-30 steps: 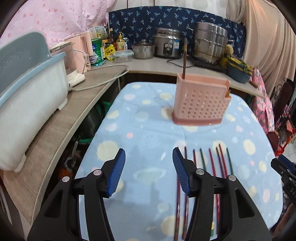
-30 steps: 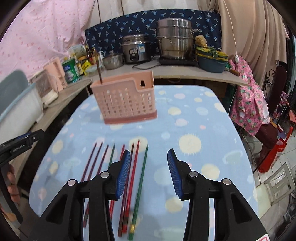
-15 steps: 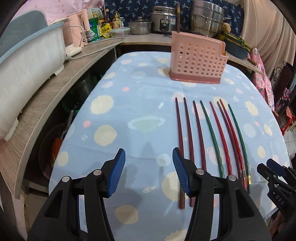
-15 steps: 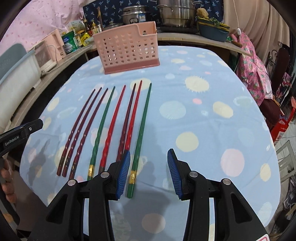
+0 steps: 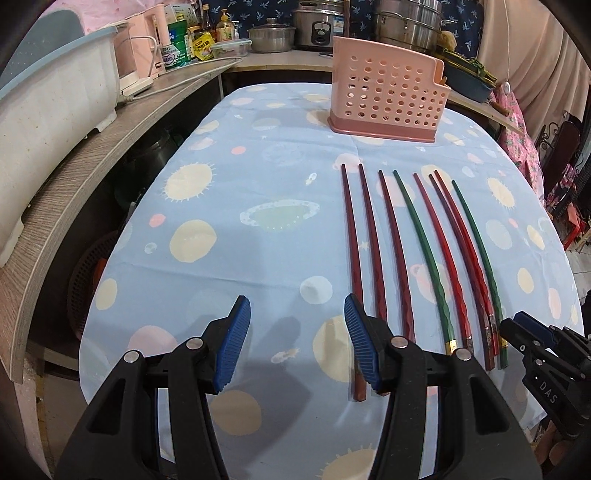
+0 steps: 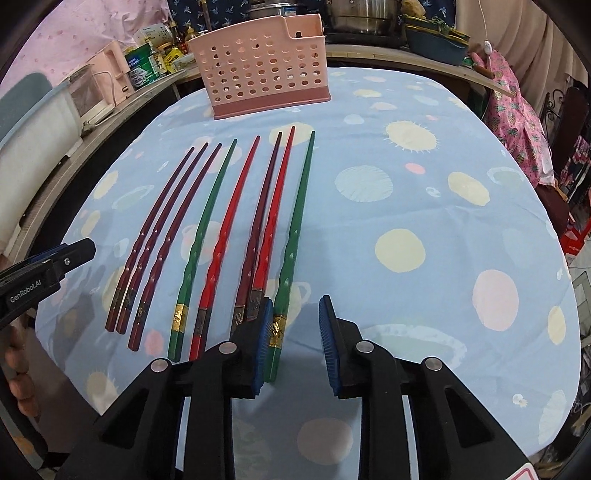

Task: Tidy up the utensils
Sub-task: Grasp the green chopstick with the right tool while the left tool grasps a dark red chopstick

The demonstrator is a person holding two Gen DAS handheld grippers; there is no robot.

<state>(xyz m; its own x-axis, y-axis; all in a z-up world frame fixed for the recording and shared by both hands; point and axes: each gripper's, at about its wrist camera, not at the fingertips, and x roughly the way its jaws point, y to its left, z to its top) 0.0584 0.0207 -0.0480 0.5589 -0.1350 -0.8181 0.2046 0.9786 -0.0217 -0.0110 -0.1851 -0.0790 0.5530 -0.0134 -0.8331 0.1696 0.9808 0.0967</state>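
Note:
Several chopsticks lie side by side on the blue spotted tablecloth (image 5: 258,177): dark red ones (image 5: 352,236) at the left, green ones (image 6: 299,206) and bright red ones (image 6: 236,199) to the right. A pink perforated utensil holder (image 5: 388,99) stands at the far end, one dark stick upright in it. My left gripper (image 5: 297,343) is open and empty, low over the near ends of the dark red chopsticks. My right gripper (image 6: 295,341) is open and empty, with the rightmost green chopstick's end between its fingers (image 6: 327,339). Each gripper shows at the other view's edge (image 6: 44,273).
A wooden counter (image 5: 92,155) runs along the left with a white and blue tub (image 5: 48,103) and a pink appliance. Pots, a rice cooker (image 5: 317,26) and bottles crowd the back counter. A chair with pink cloth (image 6: 517,122) stands at the right.
Both grippers have dropped lower and pulled back toward the near ends of the chopsticks. The holder now sits farther away in both views. Both stay open.

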